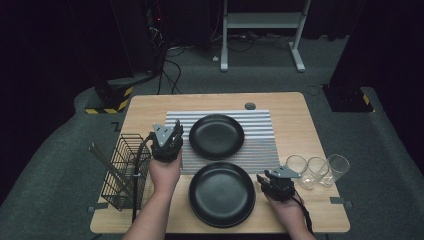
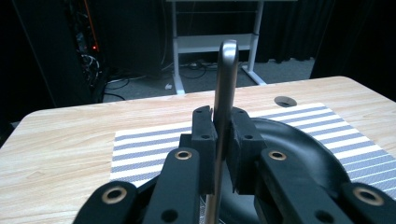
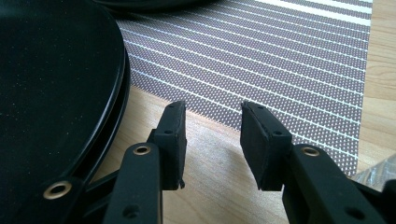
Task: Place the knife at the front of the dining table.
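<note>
Three clear glasses (image 1: 316,170) stood in a row at the table's (image 1: 290,107) right edge — a wire basket (image 1: 124,170) at its left.

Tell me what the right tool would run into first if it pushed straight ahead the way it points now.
Probably the striped placemat: the right tool, open and empty, points across bare table at its near edge. The near black plate lies just to its left, likely clear.

A recording lab or studio staged as a dining spot: black curtains (image 1: 45,45) wall off a grey carpeted floor (image 1: 45,165), cables (image 1: 165,60) trail from an equipment rack (image 1: 145,30), hazard-striped stand bases (image 1: 107,100) flank a lone wooden table (image 1: 300,125), and a white desk frame (image 1: 260,30) stands behind
</note>
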The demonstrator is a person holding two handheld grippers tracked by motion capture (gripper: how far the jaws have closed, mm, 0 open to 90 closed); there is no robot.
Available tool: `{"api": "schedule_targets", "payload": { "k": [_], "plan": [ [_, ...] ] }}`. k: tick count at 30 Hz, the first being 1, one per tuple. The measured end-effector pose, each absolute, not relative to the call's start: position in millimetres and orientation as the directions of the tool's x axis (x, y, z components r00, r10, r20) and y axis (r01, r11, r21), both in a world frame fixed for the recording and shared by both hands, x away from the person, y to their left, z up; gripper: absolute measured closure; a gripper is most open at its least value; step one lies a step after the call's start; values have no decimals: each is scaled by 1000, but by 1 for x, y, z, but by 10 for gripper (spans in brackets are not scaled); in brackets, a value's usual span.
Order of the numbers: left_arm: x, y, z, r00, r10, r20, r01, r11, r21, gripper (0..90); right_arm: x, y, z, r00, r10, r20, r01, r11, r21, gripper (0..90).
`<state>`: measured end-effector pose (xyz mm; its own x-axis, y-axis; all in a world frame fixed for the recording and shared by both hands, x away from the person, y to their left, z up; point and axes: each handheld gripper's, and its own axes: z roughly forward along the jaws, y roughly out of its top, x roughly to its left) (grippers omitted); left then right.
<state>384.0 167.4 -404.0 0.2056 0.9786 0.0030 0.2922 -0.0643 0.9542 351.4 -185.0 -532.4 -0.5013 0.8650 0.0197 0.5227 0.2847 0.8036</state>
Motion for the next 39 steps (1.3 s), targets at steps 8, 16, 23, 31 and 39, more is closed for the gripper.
{"api": "schedule_targets", "payload": {
  "k": [8, 16, 23, 31, 39],
  "plan": [
    [390, 166, -404, 201, 980, 0, 305, -62, 950, 823, 352, -185, -532, -501, 865, 19, 525, 286, 802, 608],
    [401, 162, -404, 195, 981, 0, 325, -65, 944, 822, 352, -185, -532, -502, 865, 23, 526, 284, 802, 608],
    [412, 160, -405, 195, 981, -7, 342, -61, 938, 820, 352, -185, -532, -503, 864, 25, 526, 283, 802, 608],
    [420, 157, -407, 193, 981, -9, 348, -60, 935, 818, 353, -185, -532, -503, 864, 31, 529, 280, 801, 607],
    [430, 164, -409, 181, 982, -44, 365, -26, 931, 819, 353, -185, -532, -505, 863, 24, 527, 286, 800, 606]
  ]
}}
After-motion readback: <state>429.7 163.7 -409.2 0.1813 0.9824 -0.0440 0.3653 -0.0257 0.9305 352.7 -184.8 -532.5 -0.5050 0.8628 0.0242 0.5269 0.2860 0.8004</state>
